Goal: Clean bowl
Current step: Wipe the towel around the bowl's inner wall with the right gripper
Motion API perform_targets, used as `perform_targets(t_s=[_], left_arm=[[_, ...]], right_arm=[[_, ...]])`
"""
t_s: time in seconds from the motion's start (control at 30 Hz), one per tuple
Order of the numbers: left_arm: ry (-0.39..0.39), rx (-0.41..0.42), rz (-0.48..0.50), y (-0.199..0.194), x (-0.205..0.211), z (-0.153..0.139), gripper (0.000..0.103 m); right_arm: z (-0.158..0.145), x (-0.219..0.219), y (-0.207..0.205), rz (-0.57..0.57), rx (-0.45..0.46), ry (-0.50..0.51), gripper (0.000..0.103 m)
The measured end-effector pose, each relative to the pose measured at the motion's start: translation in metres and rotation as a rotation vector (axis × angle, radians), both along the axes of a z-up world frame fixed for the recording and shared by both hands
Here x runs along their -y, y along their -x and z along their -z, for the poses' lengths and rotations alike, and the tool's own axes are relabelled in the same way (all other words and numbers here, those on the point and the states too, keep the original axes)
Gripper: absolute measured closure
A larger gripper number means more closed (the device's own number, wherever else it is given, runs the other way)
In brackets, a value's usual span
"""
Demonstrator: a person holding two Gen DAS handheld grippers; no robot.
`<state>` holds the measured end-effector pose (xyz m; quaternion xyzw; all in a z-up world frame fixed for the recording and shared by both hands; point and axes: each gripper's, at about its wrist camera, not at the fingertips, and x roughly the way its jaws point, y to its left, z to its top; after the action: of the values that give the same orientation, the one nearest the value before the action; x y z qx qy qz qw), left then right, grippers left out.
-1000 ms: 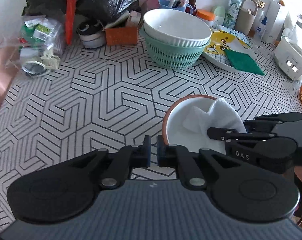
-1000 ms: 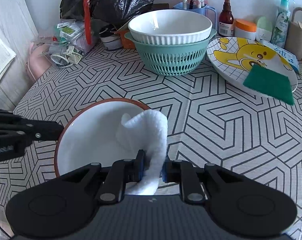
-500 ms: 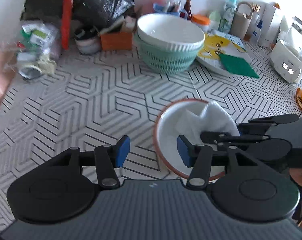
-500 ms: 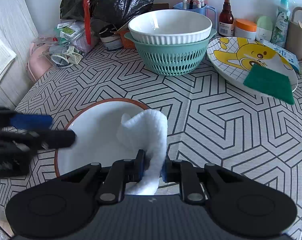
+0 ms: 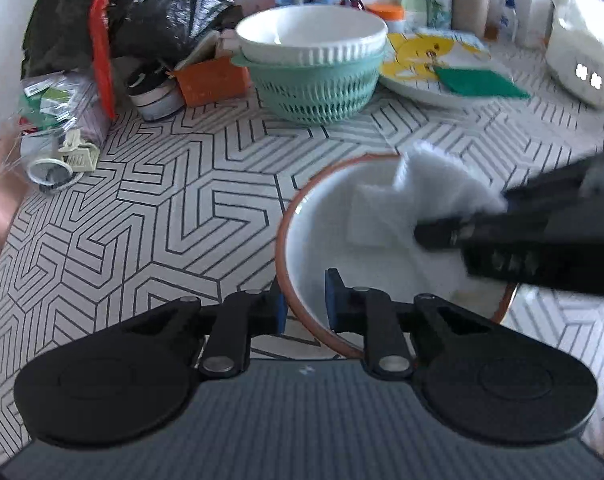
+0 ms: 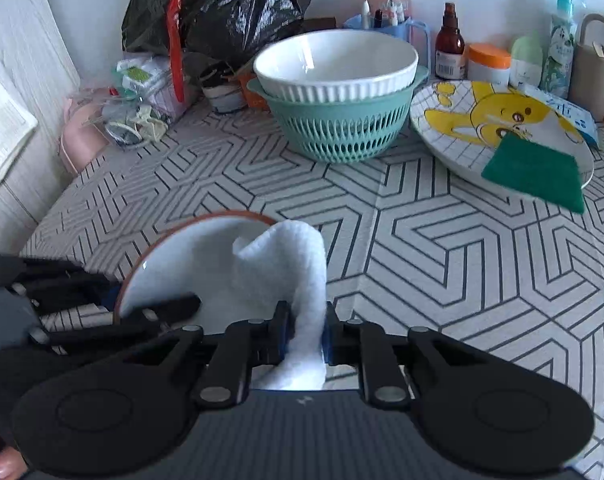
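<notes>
Jaws: left gripper (image 5: 305,306) straddles the bowl's near-left rim, one finger outside, one inside, with gaps showing, so not yet clamped; right gripper (image 6: 305,338) is closed on the white cloth (image 6: 289,264).
Bowl position: the bowl (image 5: 322,216), white inside with a brown rim, sits on the patterned table (image 5: 161,200), near and right of centre, cloth bunched inside it.
Handling: likely glazed ceramic, so rigid, smooth, slippery and chip-prone; probably heavy enough to stay put, yet it could skid under wiping.
Hold point: the rim wall, pinched firmly.
Cloth: soft, limp, light; it would conform to the curve.
</notes>
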<state>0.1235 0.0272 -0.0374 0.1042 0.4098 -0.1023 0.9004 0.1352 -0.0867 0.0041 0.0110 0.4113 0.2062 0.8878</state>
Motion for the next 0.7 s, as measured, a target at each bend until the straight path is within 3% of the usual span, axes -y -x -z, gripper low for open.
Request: perform_targets(t_s=[0.27,0.5,0.7], left_arm=[[0.021,0.010,0.006,0.001,-0.002,0.003,0.087],[0.013,0.015,0.008,0.002,0.000,0.004,0.087],[0.023,0.021,-0.016,0.004,-0.002,0.004,0.087]], right_arm=[[-0.009,-0.011,-0.014,-0.033,-0.025,0.059,0.091],[-0.016,-0.029,-0.023,-0.069,-0.025,0.143,0.083],[-0.015,-0.026,-0.025,-0.066,-0.029,0.101,0.084]])
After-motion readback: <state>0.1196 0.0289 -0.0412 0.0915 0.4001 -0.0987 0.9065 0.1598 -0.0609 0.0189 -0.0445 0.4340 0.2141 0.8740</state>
